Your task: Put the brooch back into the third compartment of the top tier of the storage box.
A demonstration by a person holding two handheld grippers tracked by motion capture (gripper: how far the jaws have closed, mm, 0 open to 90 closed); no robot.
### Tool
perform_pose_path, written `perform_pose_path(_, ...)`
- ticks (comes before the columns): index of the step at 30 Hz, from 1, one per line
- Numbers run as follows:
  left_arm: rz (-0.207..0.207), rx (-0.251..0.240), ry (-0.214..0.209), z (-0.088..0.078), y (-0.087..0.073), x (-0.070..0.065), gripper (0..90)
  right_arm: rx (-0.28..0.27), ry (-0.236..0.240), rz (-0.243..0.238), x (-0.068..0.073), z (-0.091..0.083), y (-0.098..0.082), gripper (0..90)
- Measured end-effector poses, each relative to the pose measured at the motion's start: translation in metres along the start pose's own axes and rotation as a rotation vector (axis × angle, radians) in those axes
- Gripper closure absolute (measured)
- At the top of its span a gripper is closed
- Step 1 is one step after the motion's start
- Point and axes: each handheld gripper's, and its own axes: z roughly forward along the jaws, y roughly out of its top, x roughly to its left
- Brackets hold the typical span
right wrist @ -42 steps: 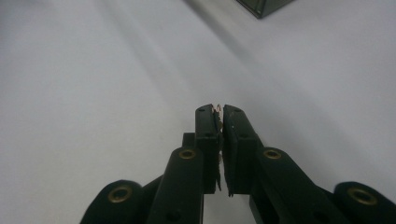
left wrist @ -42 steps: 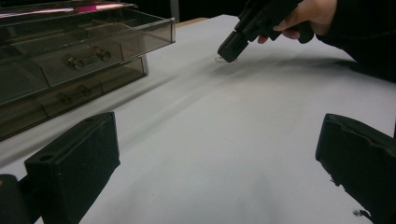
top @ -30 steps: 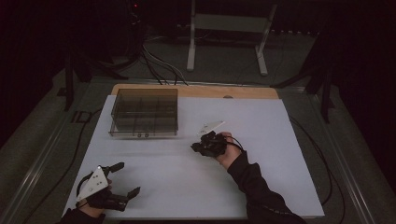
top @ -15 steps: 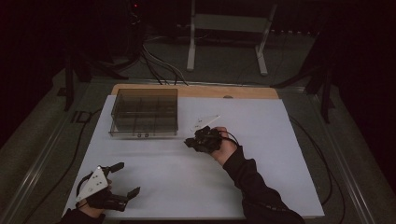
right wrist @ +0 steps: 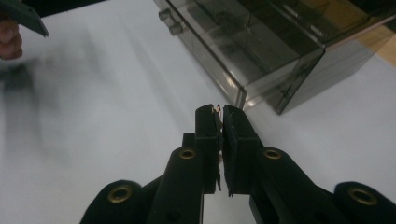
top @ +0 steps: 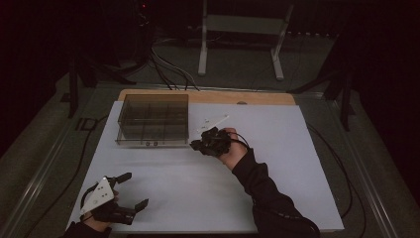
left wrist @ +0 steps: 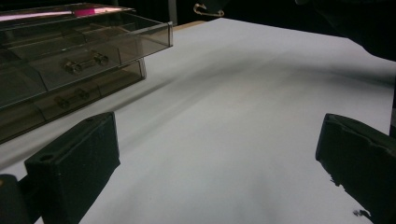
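Small thin item [right wrist: 217, 108] is pinched at the very tip of the right gripper [right wrist: 221, 114], jaws pressed together on it. Too small to identify: a pale or brassy sliver between the pads. In the high view the right gripper [top: 198, 145] sits just off the near right corner of the box [top: 153, 118], above the white mat [top: 208, 188].

Box is smoked clear plastic with divided compartments and small drawers; two drawer handles show in the left gripper view [left wrist: 84, 63]. The right gripper view has the box corner [right wrist: 261, 60] dead ahead and close. Can't tell whether the top is open or lidded.

A few small white pieces [top: 214, 121] lie on the mat behind the right hand, beside the box.

Left gripper [top: 130, 191] is parked at the near left of the mat, well apart from the box, jaws spread wide with nothing between them. In its own view the pads [left wrist: 74, 163] frame bare mat.

My read of the step: transport, with the item picked and being carried to the box for sorting.

Next move as I see it: get the tip over a compartment, or line it up with a drawer, then release. The grip is at the extreme tip, so the item could slip; keep it slow and clear the box wall first. Left may need to steady the box or pull a drawer.
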Motion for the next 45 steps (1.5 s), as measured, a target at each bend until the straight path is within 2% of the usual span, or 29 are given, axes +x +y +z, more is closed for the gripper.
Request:
perform_pose_path(18,0.005,0.004,-0.004,0.0,0.0,0.0,0.6,-0.03,-0.014,-0.023,-0.001,-0.004,0.036,85.1)
perform_pose_path(45,0.004,0.002,-0.002,-0.001,0.0,0.0,0.6,-0.042,-0.017,-0.01,-0.007,0.016,0.068,85.1)
